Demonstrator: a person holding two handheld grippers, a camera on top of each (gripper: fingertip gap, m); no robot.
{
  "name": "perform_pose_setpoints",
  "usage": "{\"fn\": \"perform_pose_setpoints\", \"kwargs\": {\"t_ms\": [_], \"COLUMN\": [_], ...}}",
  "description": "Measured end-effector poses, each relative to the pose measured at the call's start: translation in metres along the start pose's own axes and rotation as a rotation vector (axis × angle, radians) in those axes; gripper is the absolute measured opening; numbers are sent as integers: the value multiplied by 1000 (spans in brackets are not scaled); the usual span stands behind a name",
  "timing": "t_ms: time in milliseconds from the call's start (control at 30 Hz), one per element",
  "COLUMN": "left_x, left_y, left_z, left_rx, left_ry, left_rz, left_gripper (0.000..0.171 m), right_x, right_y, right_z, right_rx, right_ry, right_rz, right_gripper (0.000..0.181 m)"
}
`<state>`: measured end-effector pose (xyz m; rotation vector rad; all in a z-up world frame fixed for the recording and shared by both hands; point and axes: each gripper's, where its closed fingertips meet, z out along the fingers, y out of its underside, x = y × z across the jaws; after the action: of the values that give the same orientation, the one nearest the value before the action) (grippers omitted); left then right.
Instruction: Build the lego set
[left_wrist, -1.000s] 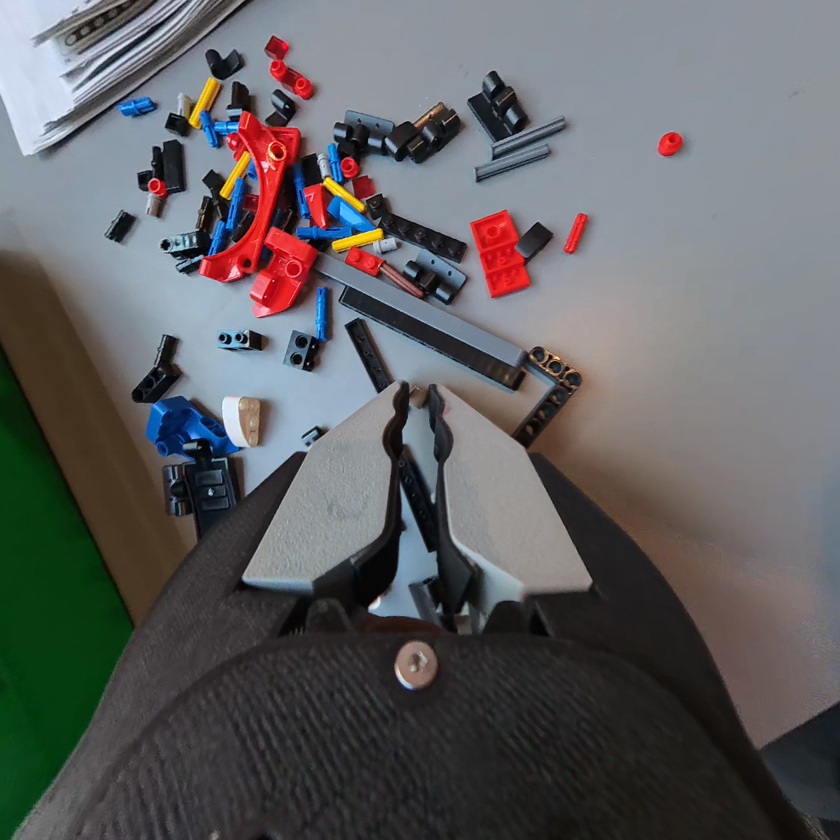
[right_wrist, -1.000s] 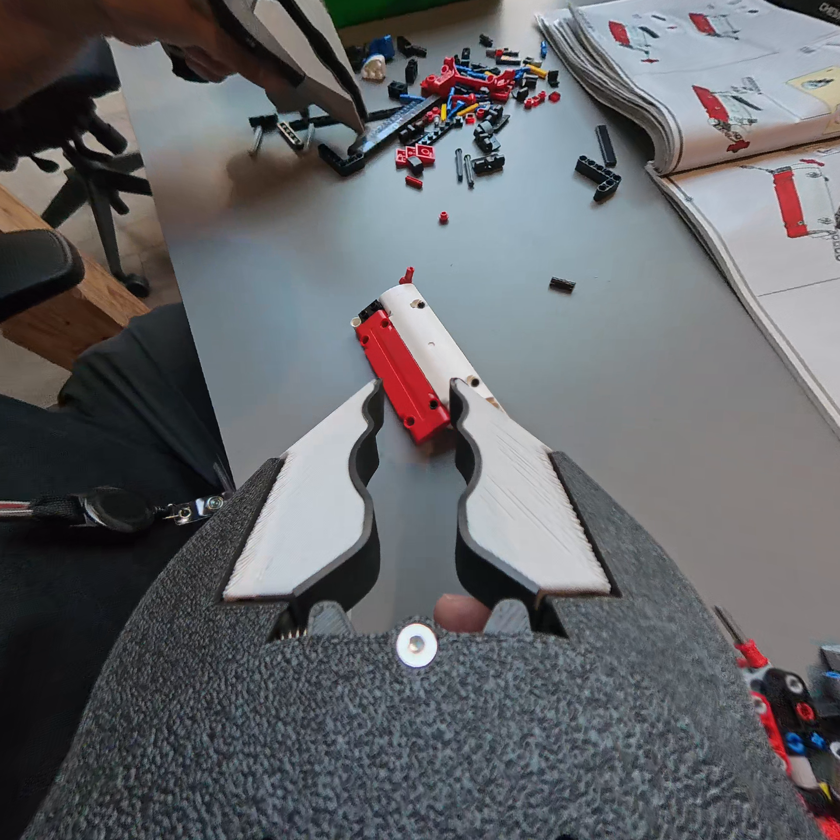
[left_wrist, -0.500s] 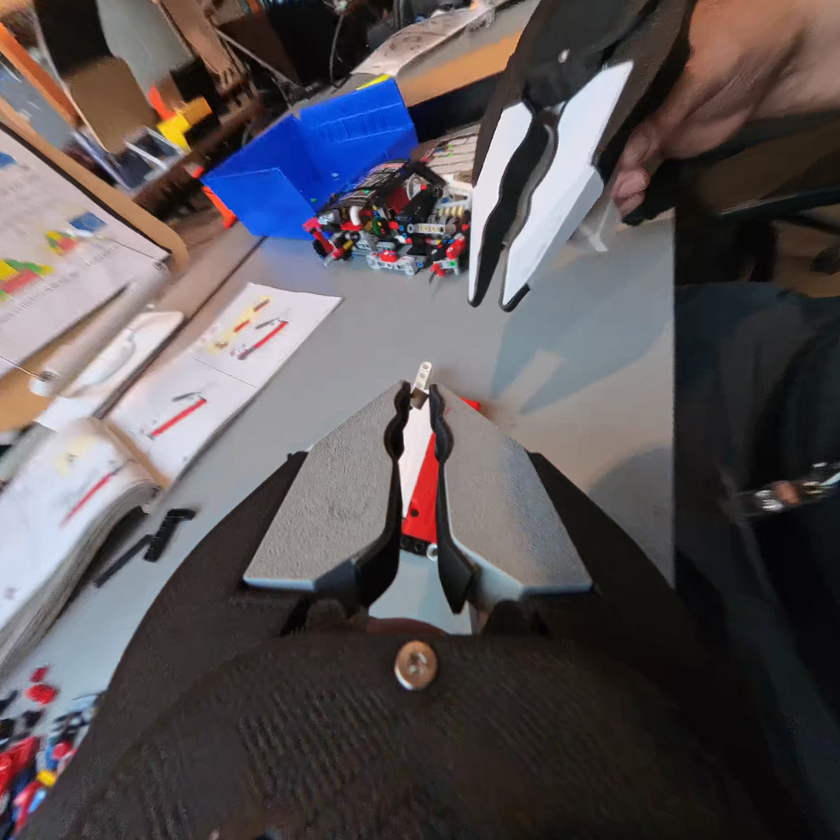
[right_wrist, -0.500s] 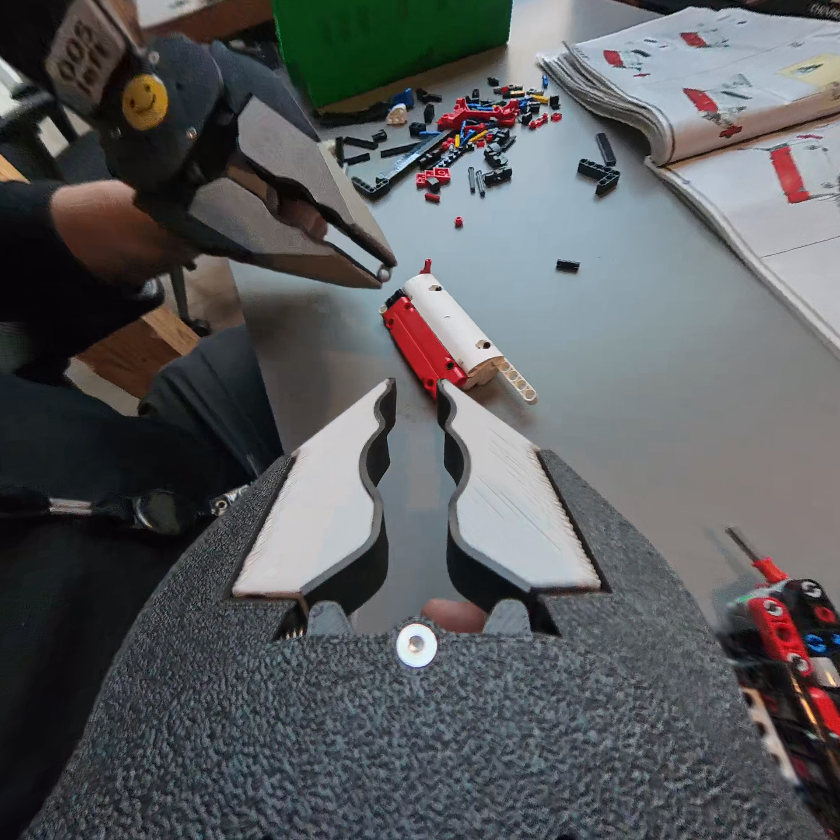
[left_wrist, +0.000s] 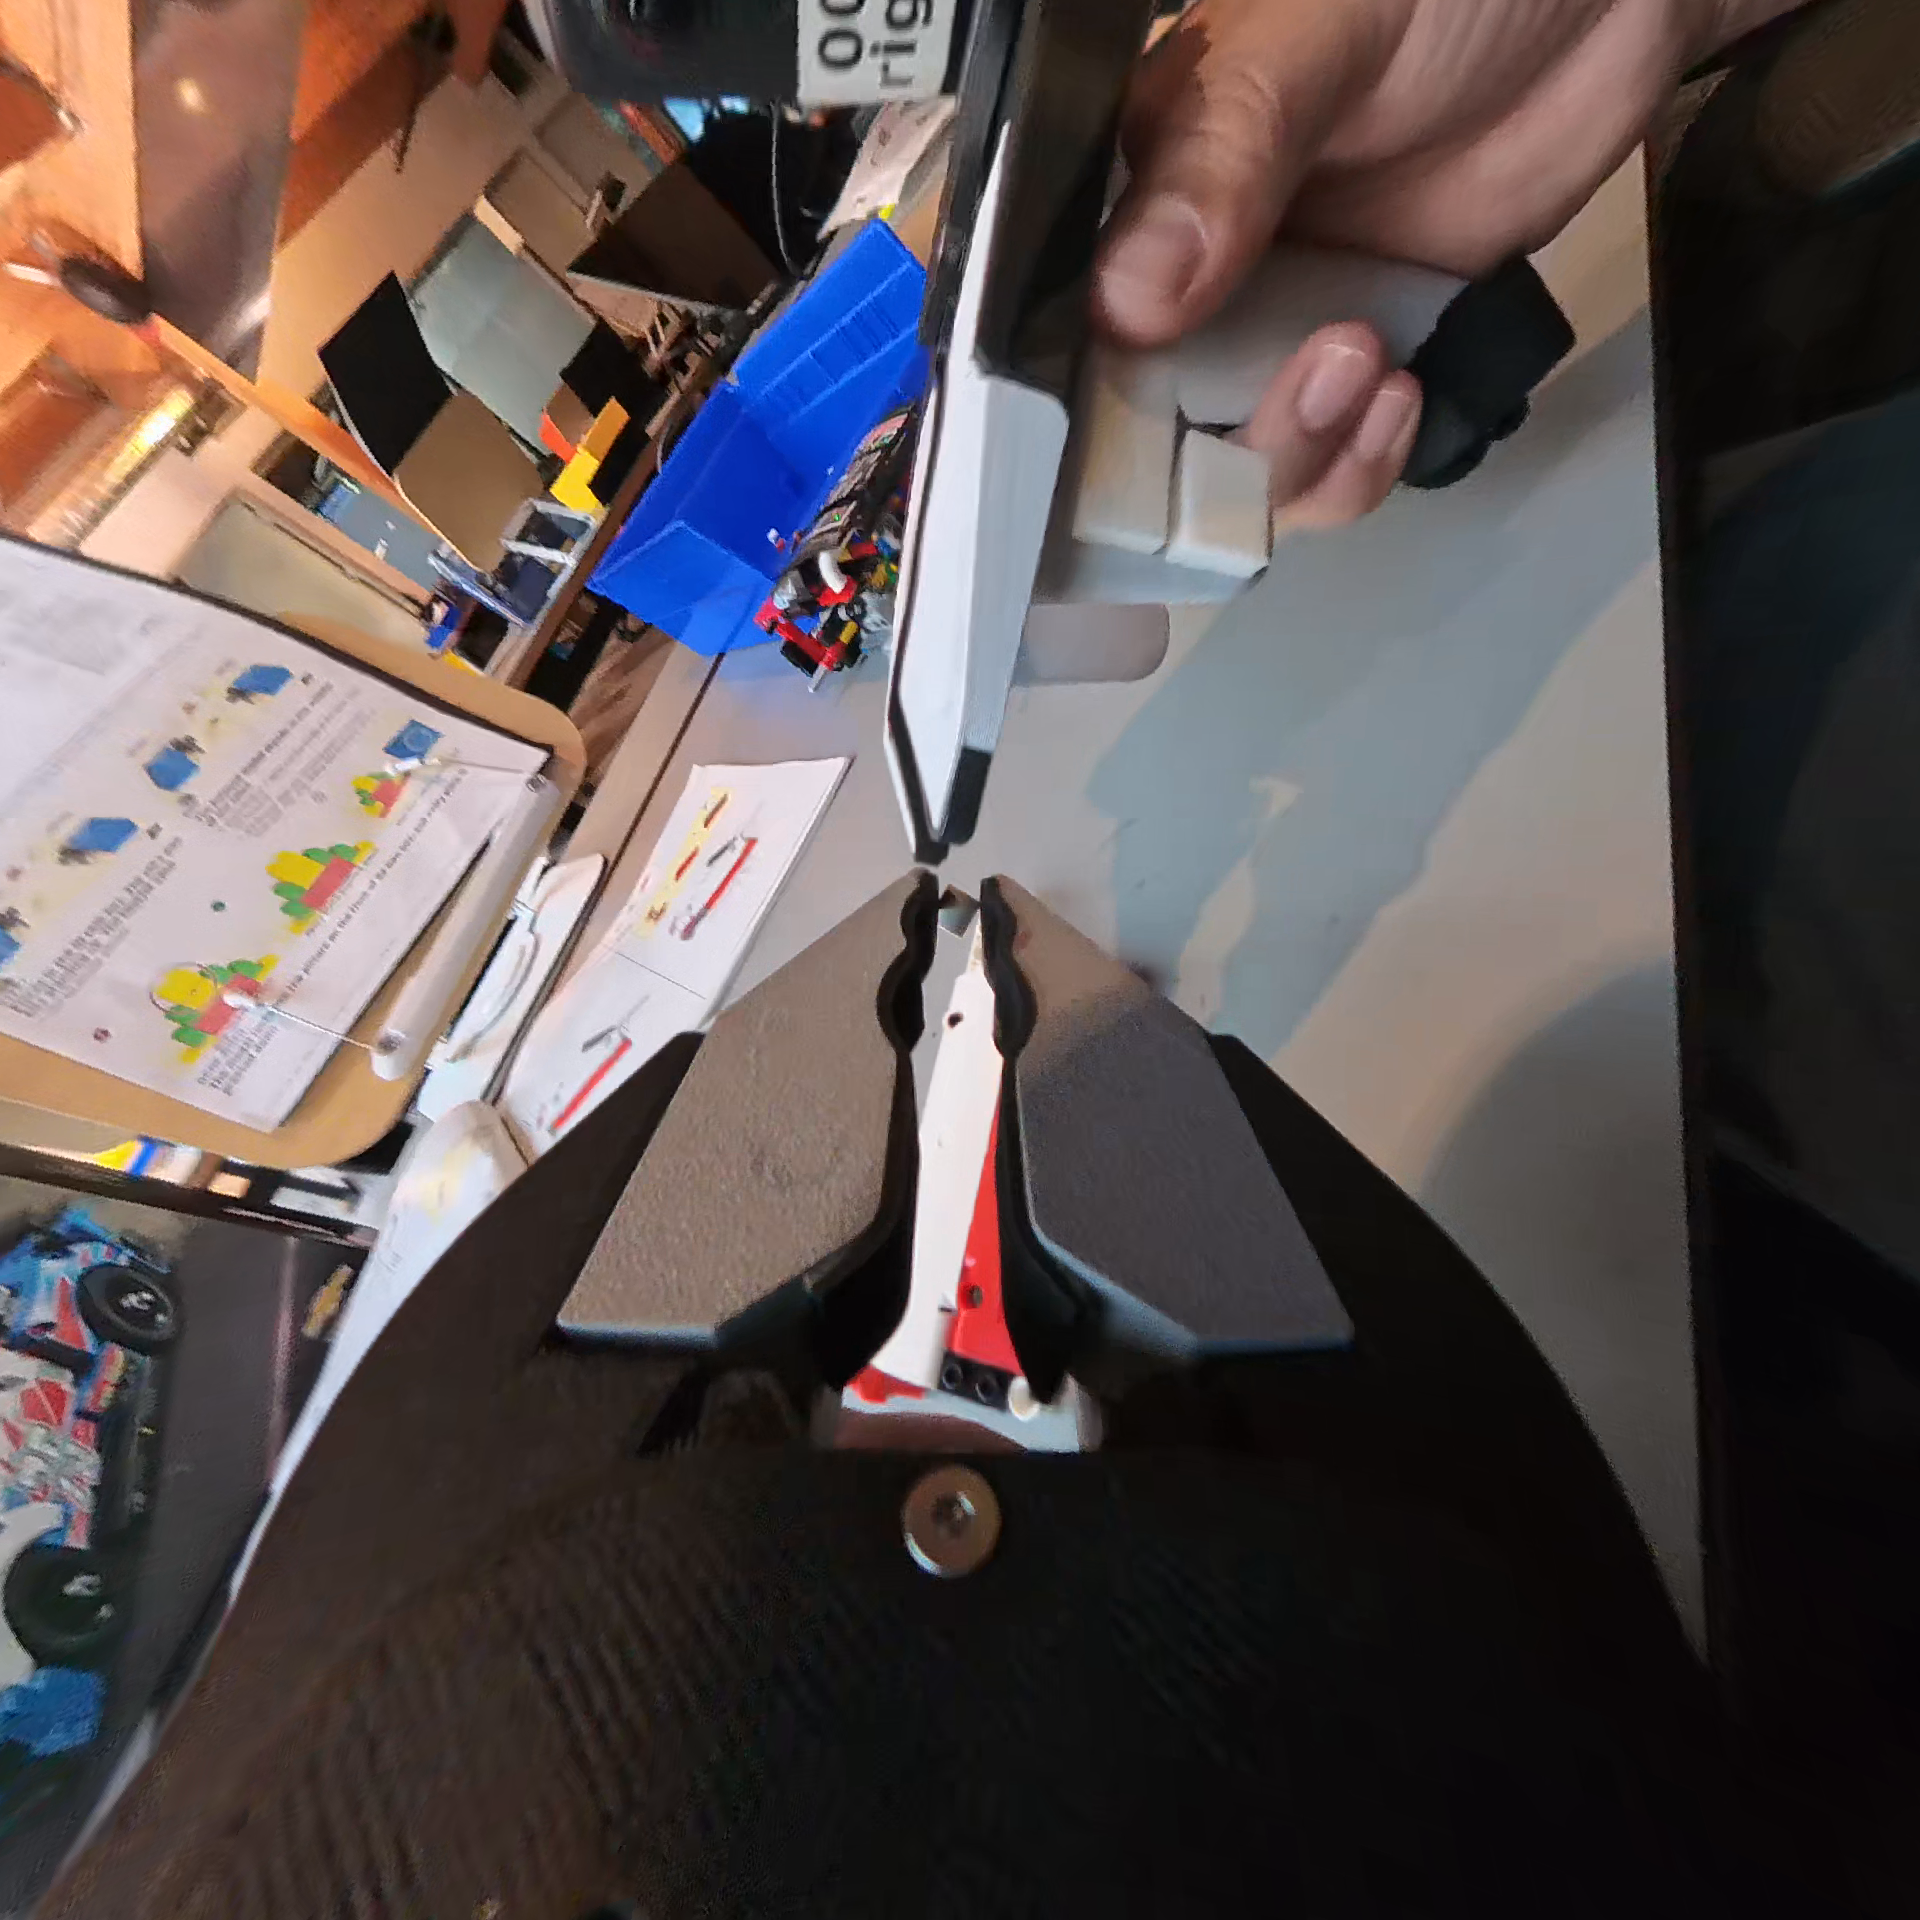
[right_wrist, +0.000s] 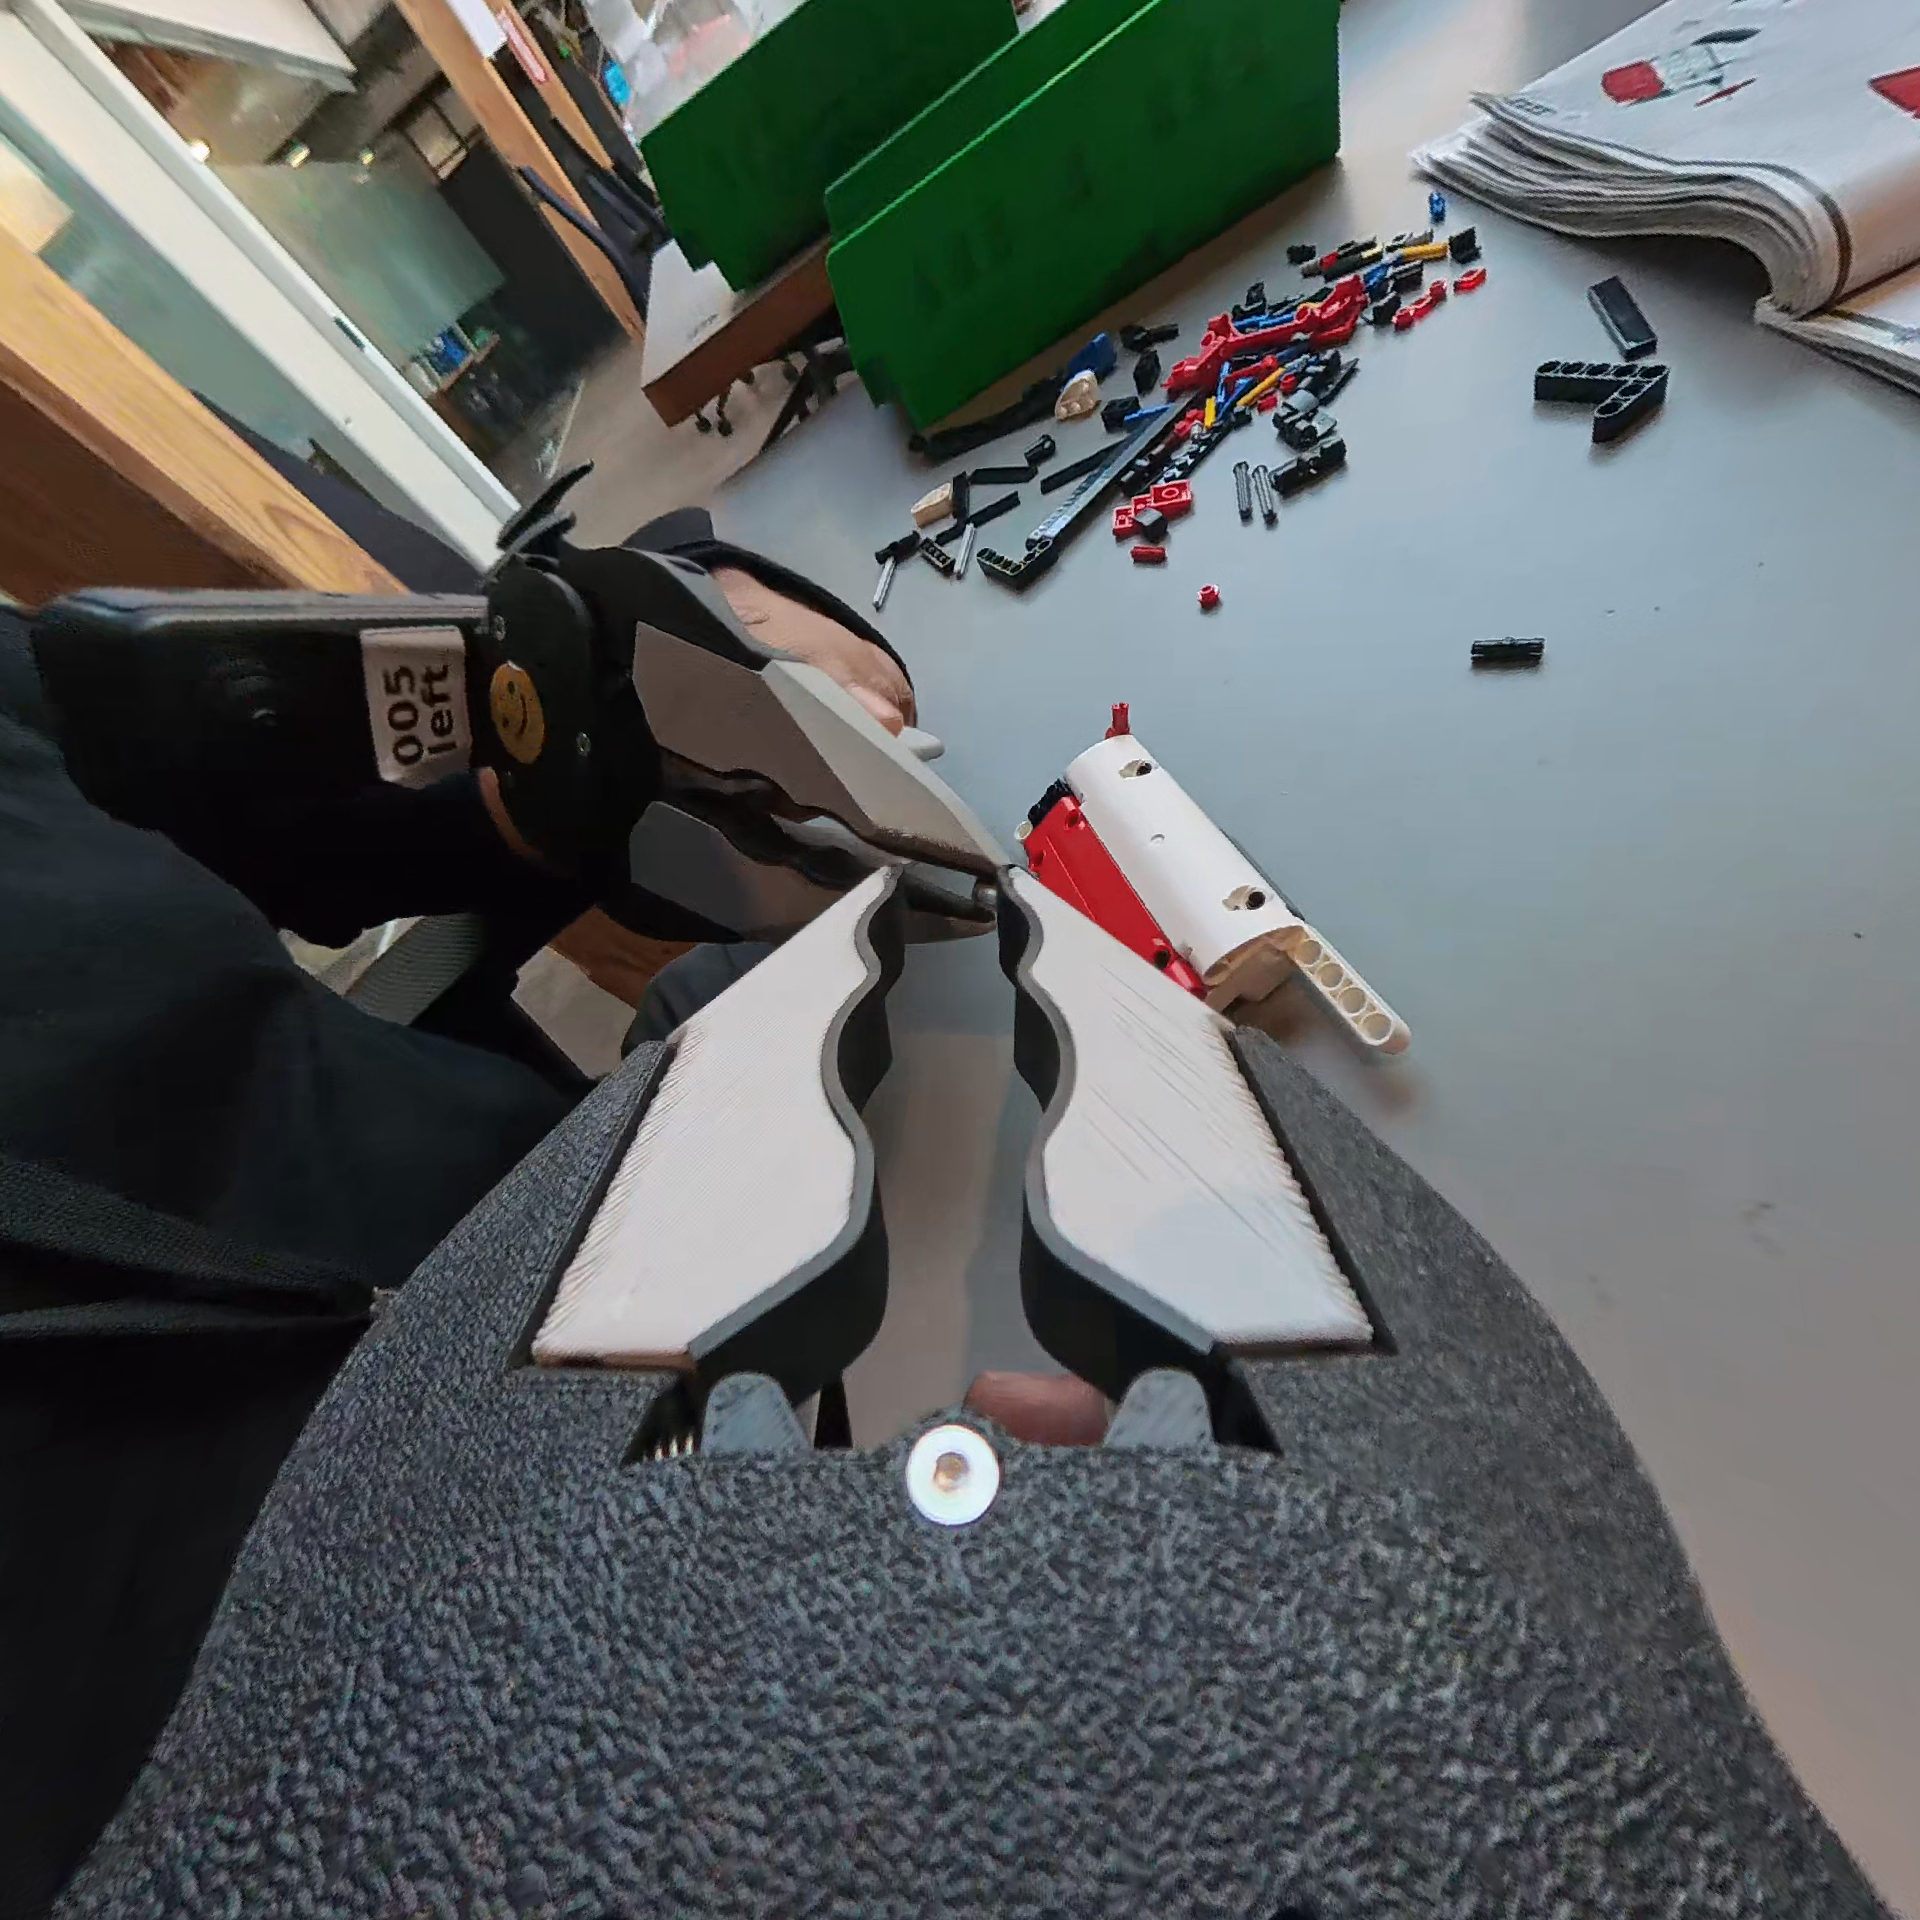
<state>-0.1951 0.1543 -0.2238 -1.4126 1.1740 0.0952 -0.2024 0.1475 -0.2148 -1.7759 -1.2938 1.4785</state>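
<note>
My left gripper (left_wrist: 951, 902) is shut on a small grey piece (left_wrist: 954, 912) held at its tips. It also shows in the right wrist view (right_wrist: 977, 868), coming in from the left. My right gripper (right_wrist: 948, 883) is open, and its white fingers stand on either side of the left gripper's tip and the small piece. In the left wrist view it comes down from above, its tips (left_wrist: 930, 847) just over mine. The white and red assembly (right_wrist: 1153, 862) lies on the grey table (right_wrist: 1558, 1039), a little beyond both grippers. It also shows between my left fingers (left_wrist: 961, 1091).
A pile of loose pieces (right_wrist: 1247, 384) lies far back by green bins (right_wrist: 1039, 239). An open instruction book (right_wrist: 1714, 156), a black L-beam (right_wrist: 1605, 390) and a black pin (right_wrist: 1507, 650) are at the right. A blue bin (left_wrist: 769, 488) and a part-built model (left_wrist: 831, 592) stand across the table. My left and right fingertips are right by each other.
My left gripper left the pile with the small piece and swung over to the assembly. My right gripper lifted off the assembly, narrowed, and its tips met the left gripper's tip.
</note>
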Motion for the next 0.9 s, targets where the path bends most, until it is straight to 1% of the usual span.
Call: {"fn": "perform_pose_setpoints", "kwargs": {"t_ms": [100, 133, 167, 200, 267, 300, 367, 433, 533, 600, 667, 700, 733, 800, 900], "left_x": [-6, -9, -9, -9, -11, -13, -19, -24, -20, -8, -1, 1, 6, 22, 47], "left_y": [-2, 3, 11, 16, 17, 12, -4, -16, -11, -4, -5, -8, -7, 1, 7], "left_z": [6, 9, 13, 16, 23, 27, 33, 37, 39, 40, 44, 47, 53, 64, 76], "left_rx": [-11, -37, -72, -97, -110, -96, -42, 4, 3, -11, -29, -45, -91, -226, -329], "left_ry": [-74, -97, -87, -75, -38, -22, -3, -22, -31, 23, 56, 76, 105, 205, 353], "left_rz": [99, 135, 142, 117, 12, -44, -116, -91, -33, -75, -112, -127, -150, -203, -306], "left_gripper": [5, 5, 5, 5, 5, 5, 5, 5, 5, 5, 5, 5, 5, 6, 6], "right_x": [2, 6, 12, 19, 34, 39, 40, 38, 39, 41, 46, 52, 58, 68, 71], "right_y": [1, 0, 0, 0, 2, 4, 5, 4, 6, 10, 14, 15, 16, 18, 21], "right_z": [-5, -10, -16, -22, -33, -36, -41, -45, -54, -58, -62, -66, -70, -80, -89], "right_rx": [10, 14, 17, 17, 6, 2, 17, 50, 70, 65, 49, 48, 49, 36, 37], "right_ry": [1, 19, 52, 92, 176, 201, 201, 179, 194, 213, 246, 283, 326, 402, 429], "right_rz": [9, 0, -12, -27, -53, -54, -27, 7, 6, -11, -33, -51, -75, -124, -130], "right_gripper": [17, 17, 17, 17, 17, 17, 17, 17, 16, 16, 17, 16, 16, 15, 15]}}
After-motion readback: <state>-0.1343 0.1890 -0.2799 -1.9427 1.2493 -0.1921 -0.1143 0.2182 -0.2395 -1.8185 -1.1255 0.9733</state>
